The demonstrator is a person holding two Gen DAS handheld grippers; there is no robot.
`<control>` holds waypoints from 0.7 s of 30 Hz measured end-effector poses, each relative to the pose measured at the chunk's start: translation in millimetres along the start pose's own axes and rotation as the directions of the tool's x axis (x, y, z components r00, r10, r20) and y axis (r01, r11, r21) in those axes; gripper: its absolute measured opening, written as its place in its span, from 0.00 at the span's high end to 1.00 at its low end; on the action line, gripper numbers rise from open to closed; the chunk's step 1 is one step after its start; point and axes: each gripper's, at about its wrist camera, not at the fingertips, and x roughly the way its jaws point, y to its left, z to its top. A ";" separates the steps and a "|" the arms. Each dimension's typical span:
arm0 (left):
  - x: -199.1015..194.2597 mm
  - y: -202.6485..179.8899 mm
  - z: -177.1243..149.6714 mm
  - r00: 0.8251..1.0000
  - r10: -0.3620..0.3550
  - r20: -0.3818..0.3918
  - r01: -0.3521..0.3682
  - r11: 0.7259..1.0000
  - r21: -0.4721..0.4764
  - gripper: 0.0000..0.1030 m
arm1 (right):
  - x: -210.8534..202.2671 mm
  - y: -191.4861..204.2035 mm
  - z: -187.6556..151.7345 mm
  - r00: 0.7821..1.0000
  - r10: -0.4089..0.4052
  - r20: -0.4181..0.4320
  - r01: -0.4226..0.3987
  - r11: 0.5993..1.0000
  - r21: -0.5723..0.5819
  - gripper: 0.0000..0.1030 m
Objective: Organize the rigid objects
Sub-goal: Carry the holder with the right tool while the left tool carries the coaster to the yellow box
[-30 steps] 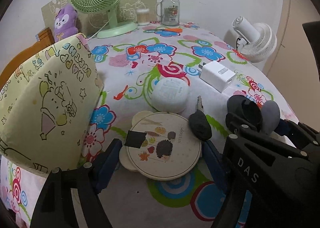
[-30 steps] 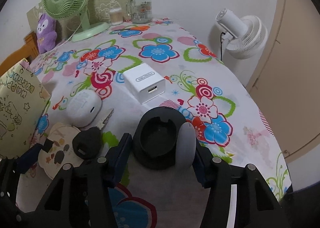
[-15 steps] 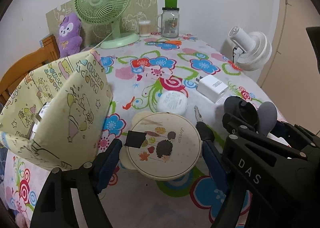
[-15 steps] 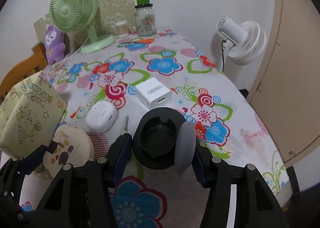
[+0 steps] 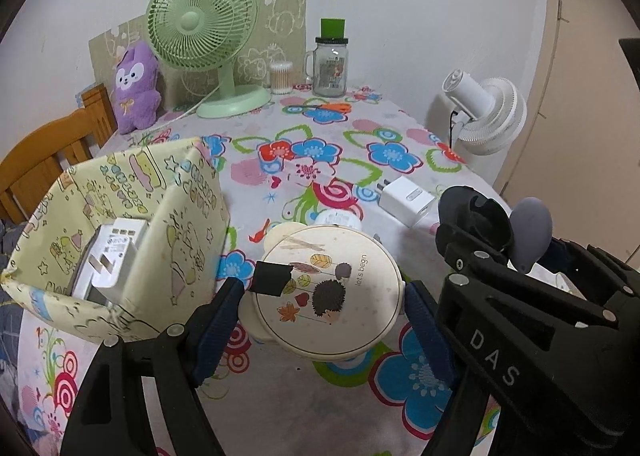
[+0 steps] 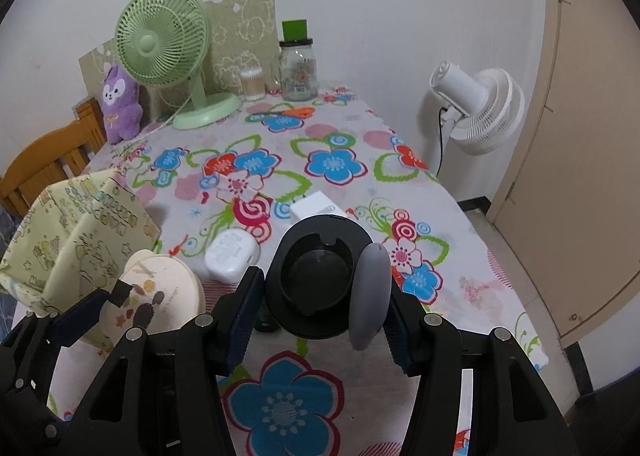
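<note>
Left gripper (image 5: 322, 310): clamped on the round lid (image 5: 327, 292); one blue pad presses each side of the rim, and the lid is held above the tablecloth (image 5: 320, 408).
Round lid: cream disc with a hedgehog, leaves and small lettering printed on it; a black square of tape sits at its left edge.
Right gripper (image 6: 320, 296): closed on the black holder (image 6: 314, 280); the left pad bears on the holder's wall, the right pad on the grey oval piece (image 6: 369, 292) attached to it.
Black holder: round, hollow cup with a notch in its far rim; held clear of the table.
Left wrist view only: the open inside of the patterned box (image 5: 120, 240), just left of the held lid, with a white plug adapter (image 5: 108, 262) standing in it, prongs visible.
Right wrist view only: the white rounded case (image 6: 232, 256) lies in full on the cloth, between lid and holder; in the left view the lid hides most of it.
Mid table: white charger cube (image 5: 406, 199), beyond both grippers.
Far edge: green desk fan (image 5: 204, 39), purple plush (image 5: 134, 89), glass jar (image 5: 330, 65) with a green cap.
Off the table, right: white floor fan (image 6: 478, 109).
</note>
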 end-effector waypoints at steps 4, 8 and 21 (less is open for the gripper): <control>-9.0 2.0 3.6 1.000 -0.004 0.018 0.004 1.000 0.007 0.20 | -10.6 3.7 4.5 1.000 -0.003 0.020 0.003 1.000 0.002 0.43; -13.0 4.2 6.6 1.000 -0.007 0.024 0.007 1.000 0.009 0.20 | -15.9 6.4 7.4 1.000 -0.002 0.029 0.002 1.000 0.004 0.43; -25.9 10.4 22.9 0.998 -0.007 0.058 0.006 1.000 0.016 0.20 | -29.7 13.5 23.9 0.998 0.015 0.062 -0.016 1.000 0.008 0.43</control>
